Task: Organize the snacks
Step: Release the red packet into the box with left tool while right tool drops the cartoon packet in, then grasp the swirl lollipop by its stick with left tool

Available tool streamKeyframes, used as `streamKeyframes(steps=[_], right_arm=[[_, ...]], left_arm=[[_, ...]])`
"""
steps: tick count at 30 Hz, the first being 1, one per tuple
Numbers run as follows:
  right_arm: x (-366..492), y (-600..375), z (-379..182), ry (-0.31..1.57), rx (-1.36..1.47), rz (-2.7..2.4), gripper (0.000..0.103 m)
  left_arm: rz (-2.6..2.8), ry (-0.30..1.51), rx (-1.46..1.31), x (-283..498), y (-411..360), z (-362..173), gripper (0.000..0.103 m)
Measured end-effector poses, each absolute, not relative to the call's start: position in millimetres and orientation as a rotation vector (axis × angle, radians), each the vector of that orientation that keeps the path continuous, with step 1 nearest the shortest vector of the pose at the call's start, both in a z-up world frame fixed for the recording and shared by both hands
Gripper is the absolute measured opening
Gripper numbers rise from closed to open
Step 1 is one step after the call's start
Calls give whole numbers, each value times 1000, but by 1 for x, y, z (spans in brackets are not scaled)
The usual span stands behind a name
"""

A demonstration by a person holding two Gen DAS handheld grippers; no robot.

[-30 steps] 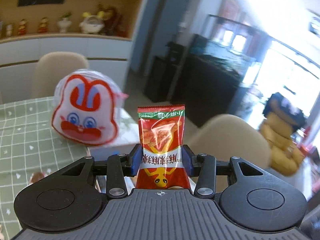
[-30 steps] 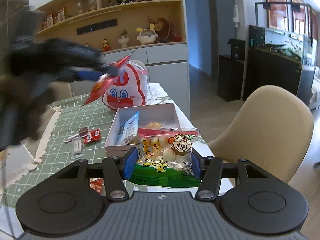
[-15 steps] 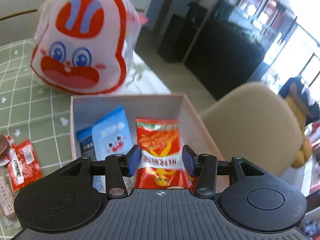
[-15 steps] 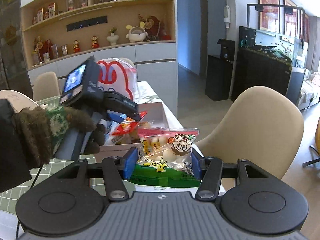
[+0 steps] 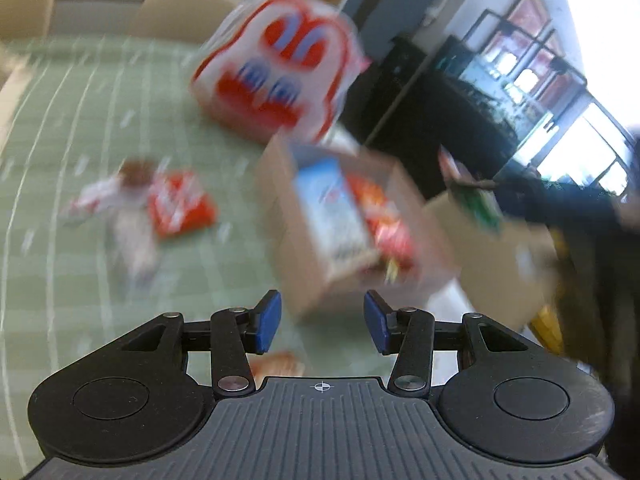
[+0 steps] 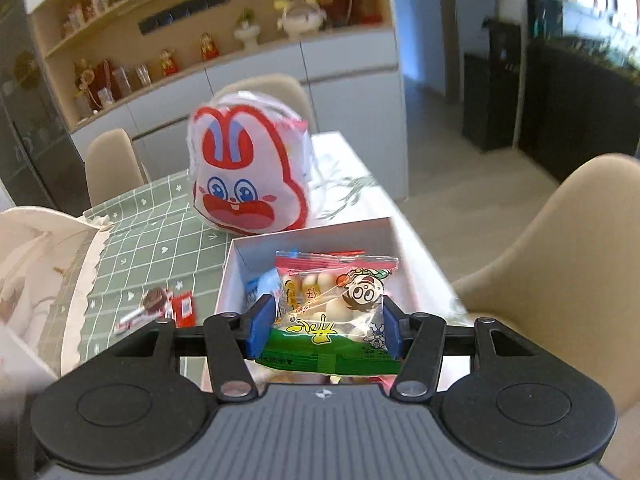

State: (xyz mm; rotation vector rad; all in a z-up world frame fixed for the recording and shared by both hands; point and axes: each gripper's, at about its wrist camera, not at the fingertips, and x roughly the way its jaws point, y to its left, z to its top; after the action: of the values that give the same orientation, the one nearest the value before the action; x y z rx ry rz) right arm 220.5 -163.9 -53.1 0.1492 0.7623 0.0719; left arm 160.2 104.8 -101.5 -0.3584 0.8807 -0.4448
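My left gripper [image 5: 322, 326] is open with nothing between its blue pads, hovering just in front of the white box [image 5: 280, 216]; this view is blurred by motion. A blue packet [image 5: 332, 208] and the red snack packet [image 5: 380, 216] lie inside the box. My right gripper [image 6: 324, 320] is shut on a clear bag of white balls with a green bottom strip [image 6: 332, 304], held upright just over the near edge of the box [image 6: 256, 260]. Part of the blue packet [image 6: 260, 286] shows behind that bag.
A bunny-face bag [image 6: 248, 176] stands right behind the box on the green checked tablecloth [image 6: 152, 220]. Loose snacks, among them a red sachet [image 6: 182, 308] and a brown-topped one [image 6: 154, 300], lie left of the box. A beige chair [image 6: 580, 240] stands at the table's right edge.
The left gripper let the red packet go into the box and drew back out to the left, leaving the right wrist view. The right gripper carried its bag closer, over the box.
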Motion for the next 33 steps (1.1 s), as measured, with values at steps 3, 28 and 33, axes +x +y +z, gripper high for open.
streamKeyframes(steps=[3, 28, 33], right_arm=[[264, -155, -70, 813, 167, 64, 56], [221, -2, -93, 838, -97, 394, 77], [189, 14, -113, 826, -249, 378, 77]], left_arm=[[-389, 927, -406, 135, 126, -121, 50], [-260, 769, -76, 257, 198, -127, 50], [-287, 797, 18, 322, 185, -141, 50]])
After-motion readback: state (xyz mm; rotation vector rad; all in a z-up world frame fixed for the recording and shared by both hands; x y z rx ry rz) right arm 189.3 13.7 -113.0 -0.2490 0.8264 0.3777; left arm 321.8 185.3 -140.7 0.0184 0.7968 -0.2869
